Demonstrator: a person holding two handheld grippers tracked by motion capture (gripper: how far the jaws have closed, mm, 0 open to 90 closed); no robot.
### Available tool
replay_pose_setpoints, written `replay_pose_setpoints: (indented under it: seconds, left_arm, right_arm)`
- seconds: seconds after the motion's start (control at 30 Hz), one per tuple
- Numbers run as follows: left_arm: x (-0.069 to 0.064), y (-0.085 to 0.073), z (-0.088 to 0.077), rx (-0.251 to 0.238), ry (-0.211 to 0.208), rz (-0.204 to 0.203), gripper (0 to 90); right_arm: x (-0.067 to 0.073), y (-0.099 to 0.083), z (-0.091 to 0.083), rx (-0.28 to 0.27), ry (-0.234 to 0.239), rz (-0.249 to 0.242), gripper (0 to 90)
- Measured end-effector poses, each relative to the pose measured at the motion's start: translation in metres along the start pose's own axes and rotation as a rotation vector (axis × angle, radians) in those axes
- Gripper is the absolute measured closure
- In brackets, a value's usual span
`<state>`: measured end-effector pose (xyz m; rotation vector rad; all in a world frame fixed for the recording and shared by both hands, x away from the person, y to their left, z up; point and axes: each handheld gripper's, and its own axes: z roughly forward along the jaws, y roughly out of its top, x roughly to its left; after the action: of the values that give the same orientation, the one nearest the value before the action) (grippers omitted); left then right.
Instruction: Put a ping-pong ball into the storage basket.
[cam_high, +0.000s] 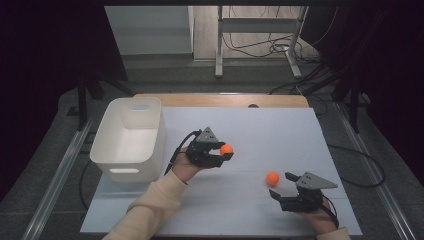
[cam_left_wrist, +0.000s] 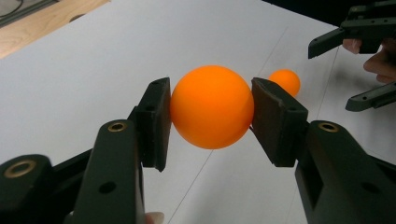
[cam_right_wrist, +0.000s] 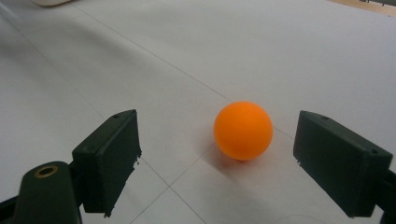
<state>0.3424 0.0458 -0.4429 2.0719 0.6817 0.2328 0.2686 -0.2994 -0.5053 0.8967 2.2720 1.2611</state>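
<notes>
The white worktop (cam_high: 280, 130) spans the middle of the high view, with a strip of bare wood along its far edge. On its left side stands a white plastic bin (cam_high: 129, 137) with handle cut-outs, well apart from both balls. The person's left forearm in a cream sleeve (cam_high: 150, 205) comes in from the bottom edge and ends at the left tongs (cam_high: 226, 150), which sit near the middle of the worktop, just right of the bin. The left tongs are pinching the first orange ball (cam_left_wrist: 212, 106): in the left gripper view both black pads press against its sides, and the ball is held clear above the white surface. The right tongs (cam_high: 281, 186) lie near the front right of the worktop, held in the person's right hand (cam_high: 320, 217). Their jaws stand spread wide with nothing pressed between them. The second orange ball (cam_right_wrist: 243, 130) rests on the worktop just ahead of those spread jaws; in the right gripper view it lies between the two pads but beyond their tips, touching neither, with its shadow beneath it.
</notes>
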Motion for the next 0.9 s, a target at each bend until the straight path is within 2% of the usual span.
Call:
replay_pose_setpoints:
  seconds: [0.53,0.9]
  left_arm:
    - [0.004,0.005,-0.021,-0.054,0.002,-0.014,50.2]
    - [0.006,0.01,-0.039,-0.112,0.015,-0.016,50.2]
  right_arm:
    - [0.0,0.0,0.0,-0.002,-0.002,-0.001,15.4]
    - [0.0,0.0,0.0,-0.002,-0.004,-0.002,15.4]
